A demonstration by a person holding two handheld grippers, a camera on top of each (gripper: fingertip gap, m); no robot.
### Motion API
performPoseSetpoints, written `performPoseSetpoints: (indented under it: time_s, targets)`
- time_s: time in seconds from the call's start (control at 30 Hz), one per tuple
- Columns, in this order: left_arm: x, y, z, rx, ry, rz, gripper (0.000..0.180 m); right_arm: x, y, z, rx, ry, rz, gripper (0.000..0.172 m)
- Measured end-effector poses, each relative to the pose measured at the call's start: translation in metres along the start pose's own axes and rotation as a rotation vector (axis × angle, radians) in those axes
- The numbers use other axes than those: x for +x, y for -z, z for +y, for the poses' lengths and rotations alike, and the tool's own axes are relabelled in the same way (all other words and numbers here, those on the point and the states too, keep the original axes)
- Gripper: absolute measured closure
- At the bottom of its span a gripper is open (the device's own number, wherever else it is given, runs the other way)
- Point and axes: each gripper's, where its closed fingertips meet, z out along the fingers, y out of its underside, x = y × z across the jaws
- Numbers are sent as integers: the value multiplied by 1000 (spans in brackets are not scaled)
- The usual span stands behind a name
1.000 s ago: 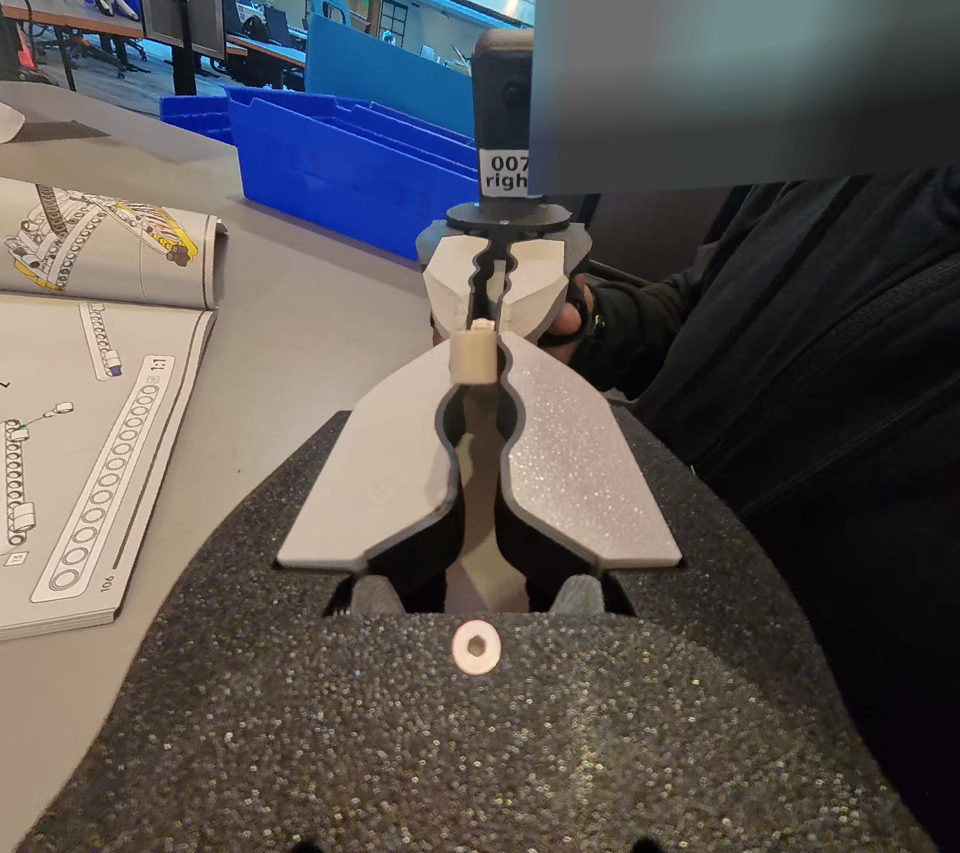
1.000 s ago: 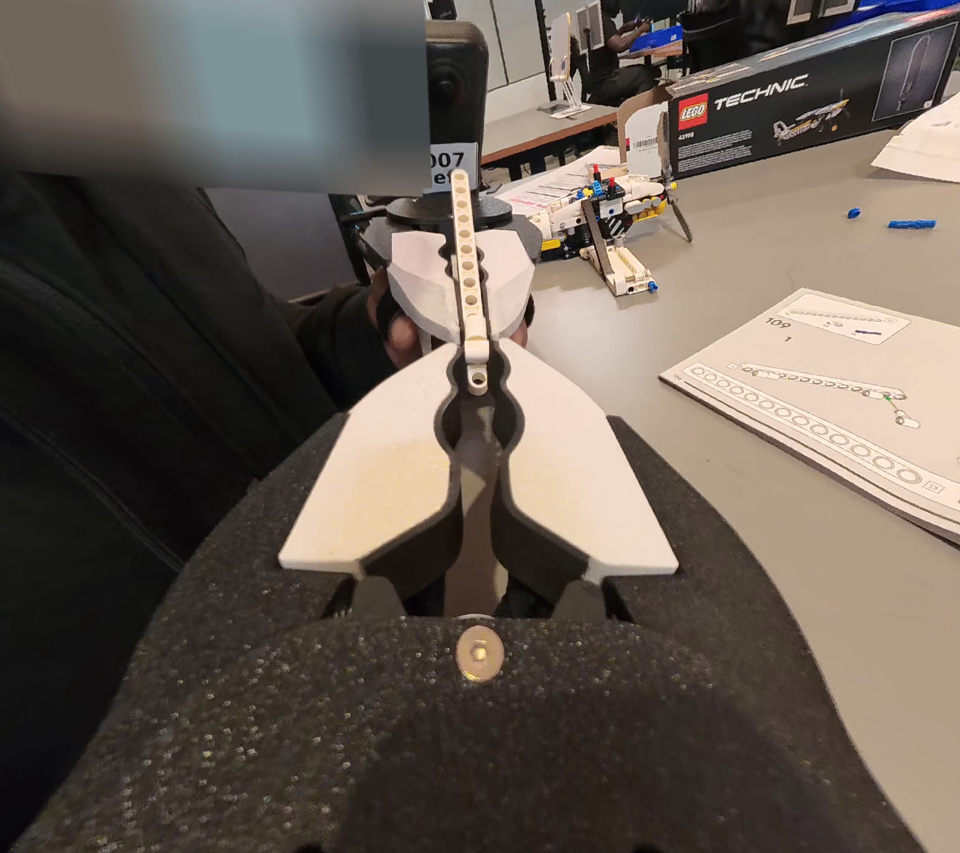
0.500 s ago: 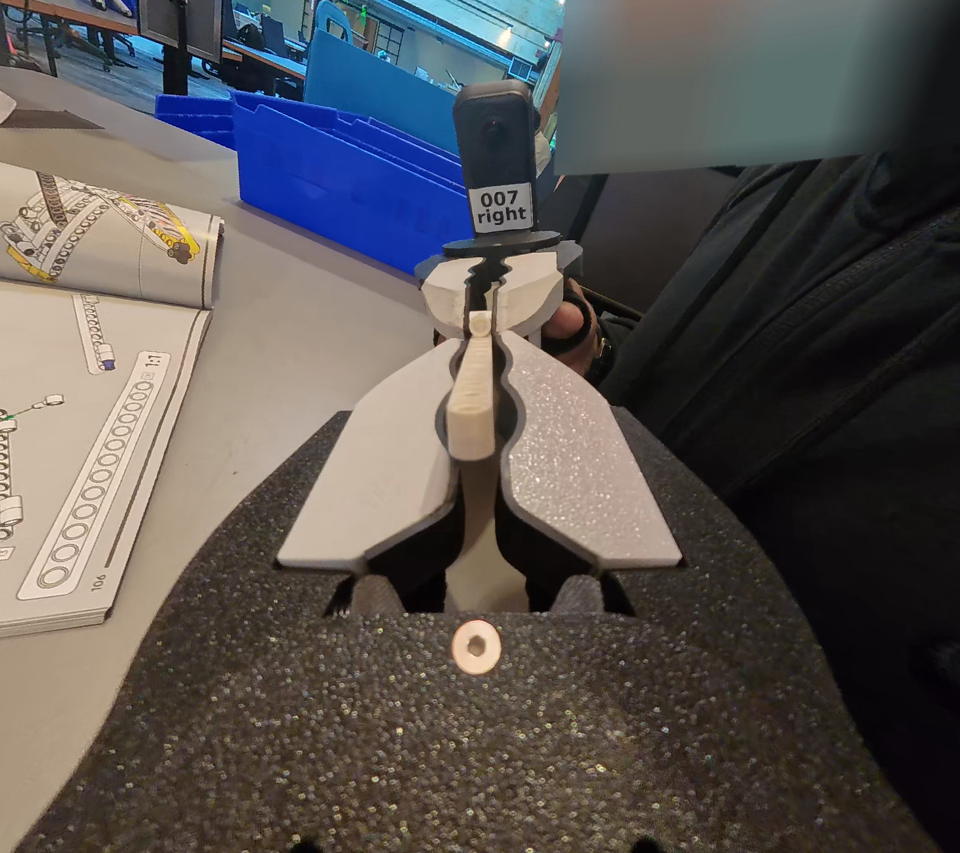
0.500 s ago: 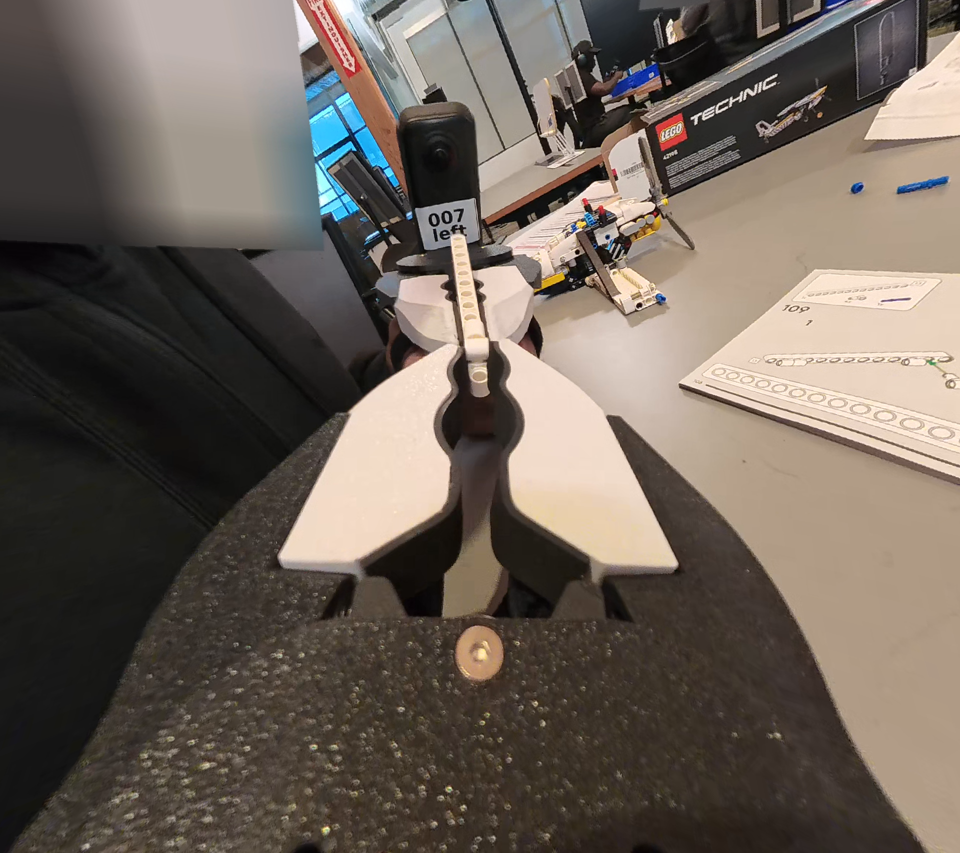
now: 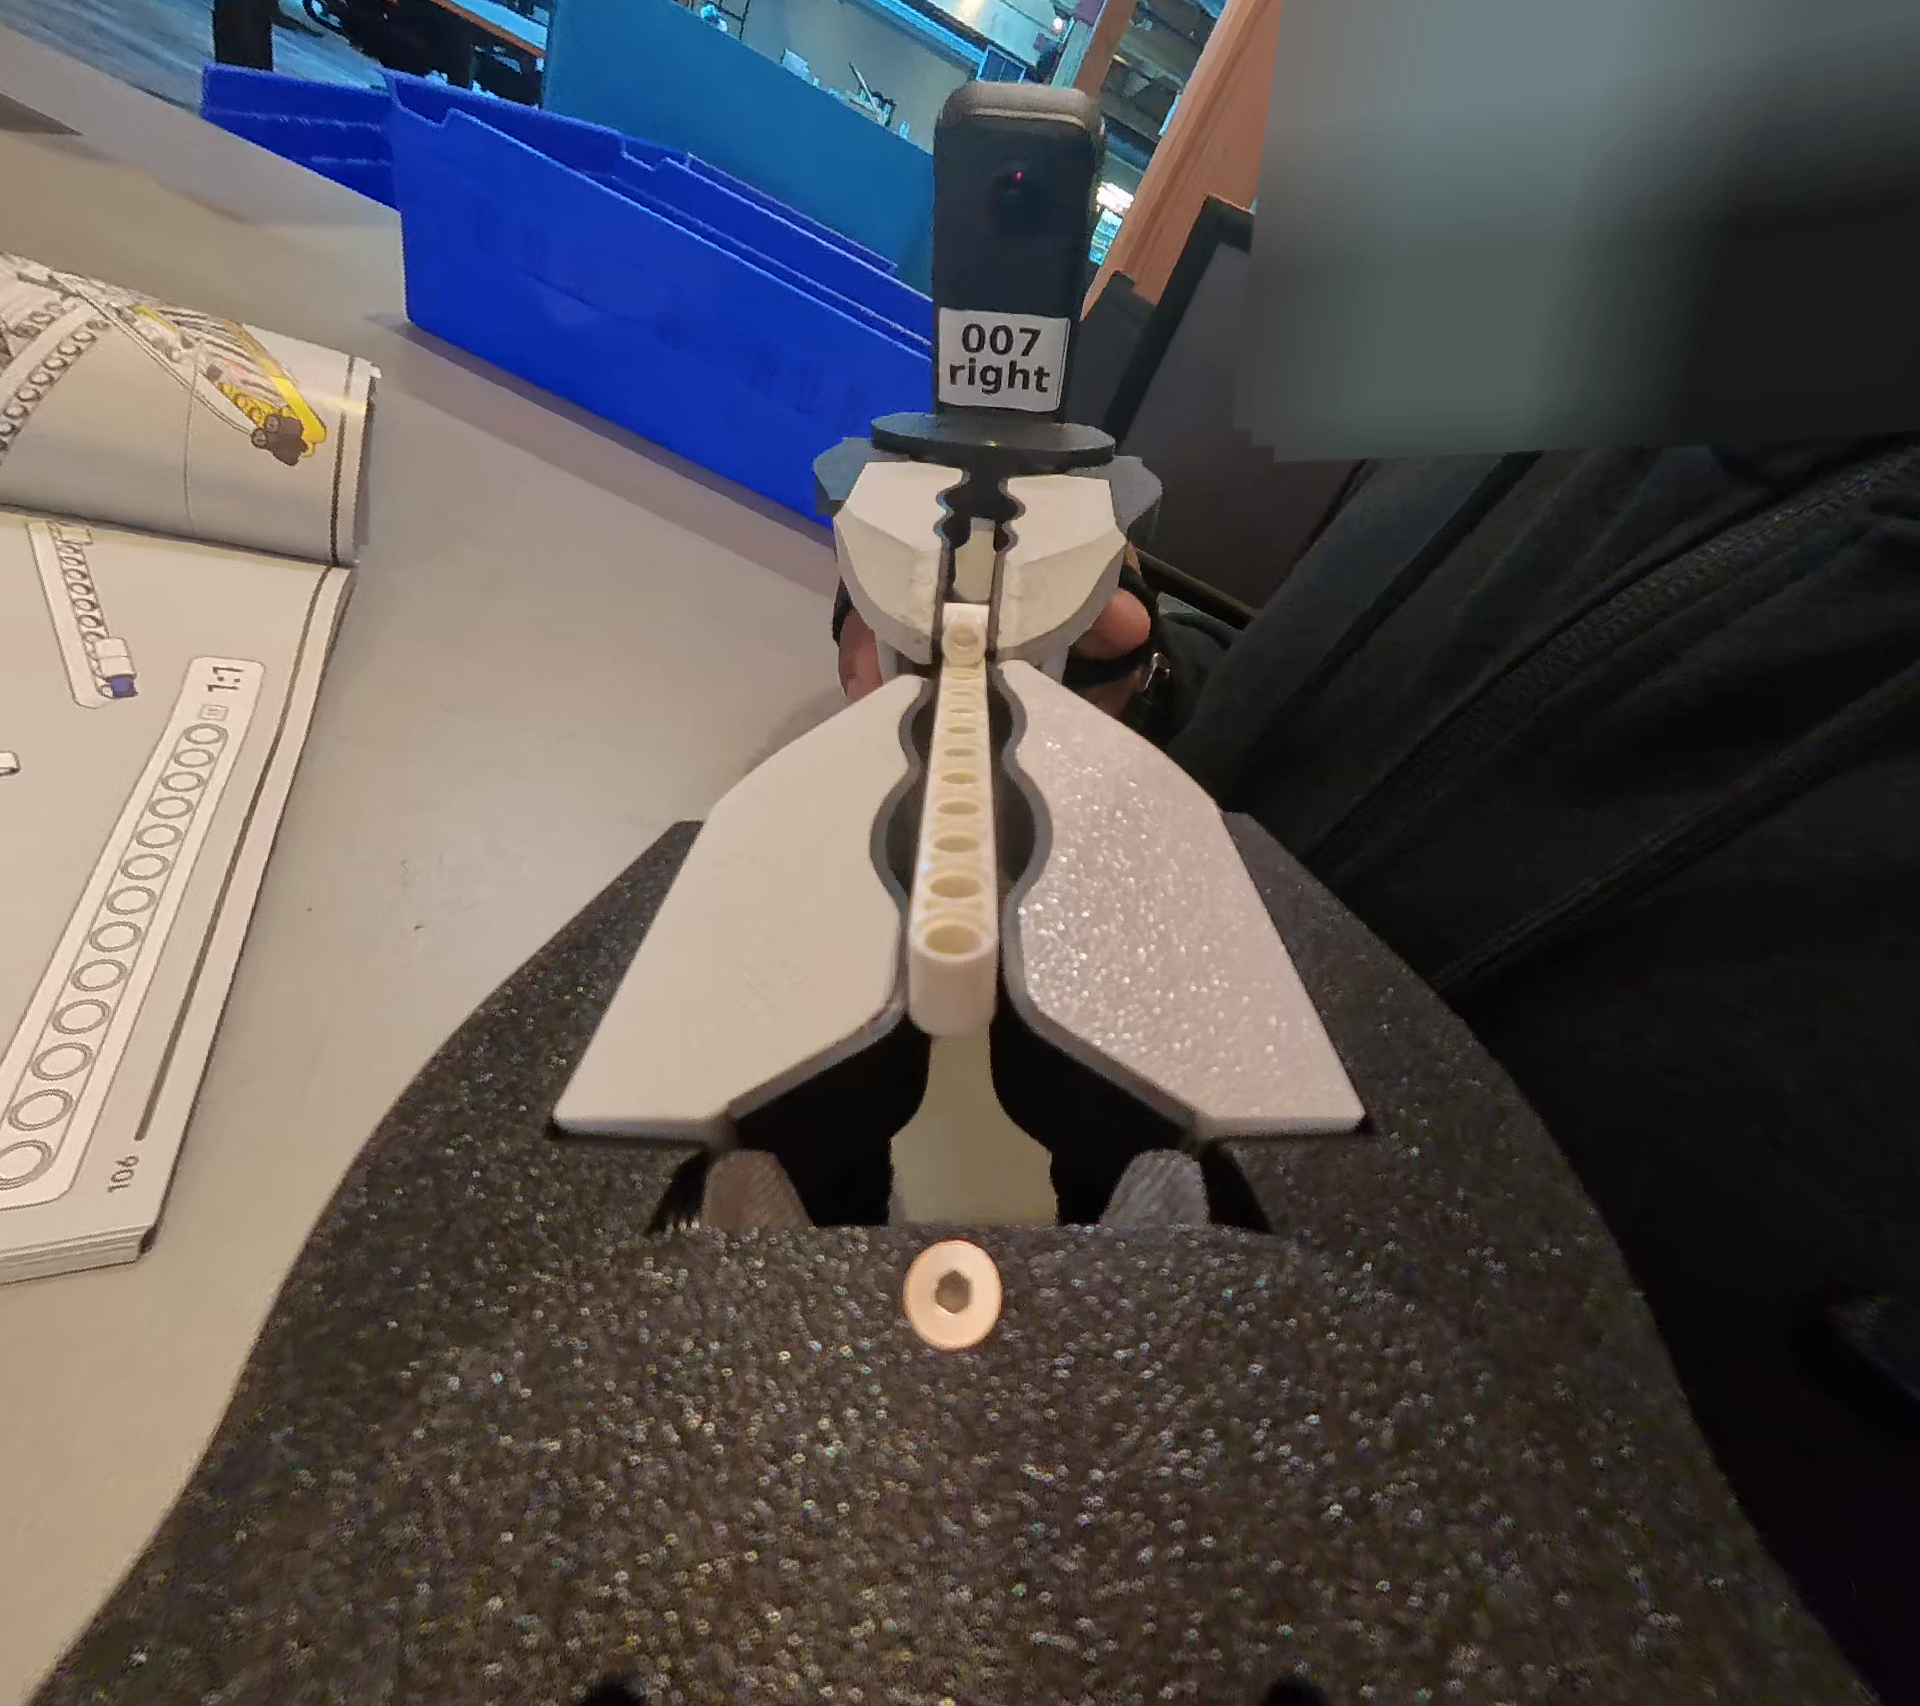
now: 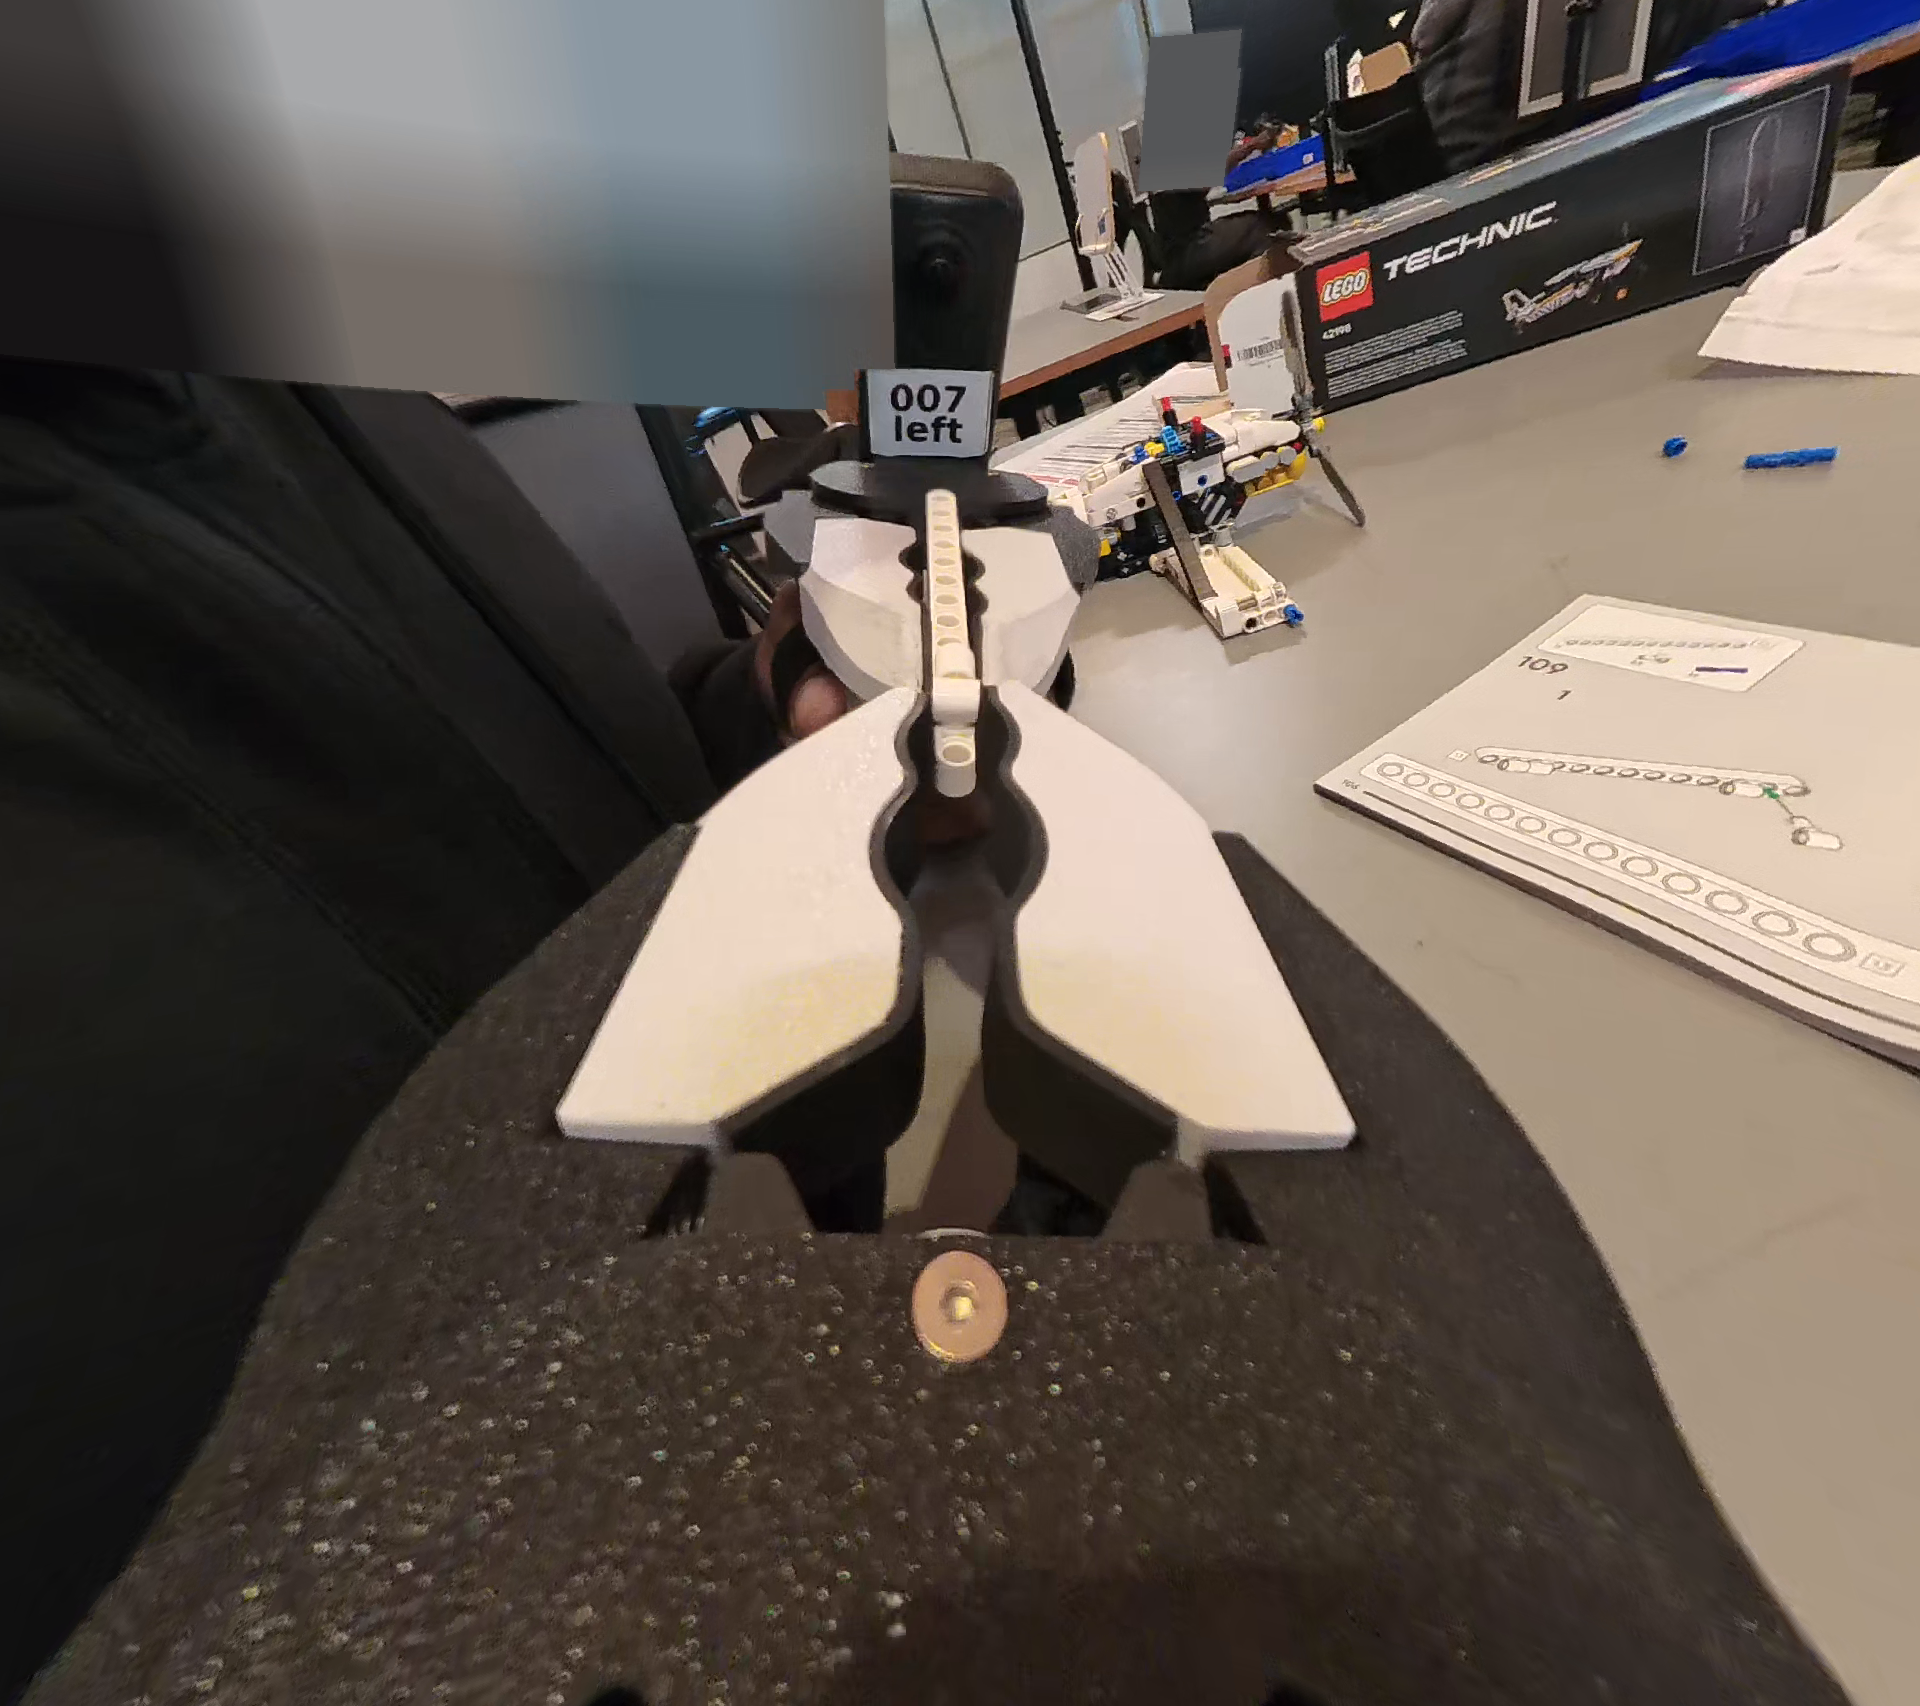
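Observation:
My left gripper (image 5: 961, 700) is shut on a long white beam with holes (image 5: 956, 835). The beam lies lengthwise between its fingers, holes facing up. My right gripper (image 6: 951, 706) faces it tip to tip and is shut on a small white connector piece (image 6: 954, 747) that meets the beam's end. In the right wrist view the beam (image 6: 948, 596) runs on over the left gripper (image 6: 940, 617). In the left wrist view the right gripper (image 5: 971, 607) stands just past the beam's far end. Both are held above the grey table (image 5: 540, 721).
An open instruction booklet (image 5: 125, 825) lies at the left and shows in the right wrist view (image 6: 1662, 804) too. Blue bins (image 5: 644, 306) stand behind. A part-built white model plane (image 6: 1205, 493), a black box (image 6: 1558, 274) and small blue pieces (image 6: 1787, 458) sit on the table. A person in dark clothing is close by. My left and right fingertips are right by each other.
In the left wrist view the beam has gone from end-on at the fingertips to lying full length between the fingers. Both grippers tilted and stayed shut.

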Motion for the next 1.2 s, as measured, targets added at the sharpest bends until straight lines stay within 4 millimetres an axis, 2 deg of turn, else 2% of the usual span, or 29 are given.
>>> performPoseSetpoints:
  time_s: [0.33, 0.6, 0.63, 0.67, 0.7, 0.73, 0.83, 0.87, 0.97, 1.0, 1.13, 1.2]
  targets:
    - [-6, 1, -3, 22, 13, -38, 171, 8, -2, -6, 78, -223, -3, 166]
    - [-7, -1, -4, 26, 37, -24, 171, 10, 0, -10, 142, -216, 54, 165]
    - [-6, -1, -3, 21, 56, -11, 171, 9, 7, -21, 235, -208, 48, 165]
    - [-13, -1, 5, -36, 87, -47, 171, 11, 28, -44, 432, -238, 13, 164]
    - [-12, -1, 4, -31, 101, -30, 171, 24, 50, -53, 541, -296, 22, 164]
    - [-14, 0, 2, -21, 133, -23, 171, 37, 55, -46, 496, -305, 107, 164]
    - [-18, 0, 1, -23, 175, -12, 171, 33, 54, -42, 337, -84, 238, 164]
    - [-18, -1, 3, -32, 176, -15, 171, 33, 59, -44, 348, -94, 241, 164]
    - [-21, -4, 6, -54, 162, -53, 172, 64, 78, -36, 345, -174, 412, 164]
    - [-22, -5, 7, -62, 157, -65, 172, 69, 80, -36, 351, -188, 432, 164]
    - [-23, -5, 7, -55, 140, -77, 172, 69, 80, -36, 278, -104, 484, 164]
    - [-21, -2, 4, -33, 140, -67, 172, 62, 95, -50, 260, -26, 542, 164]
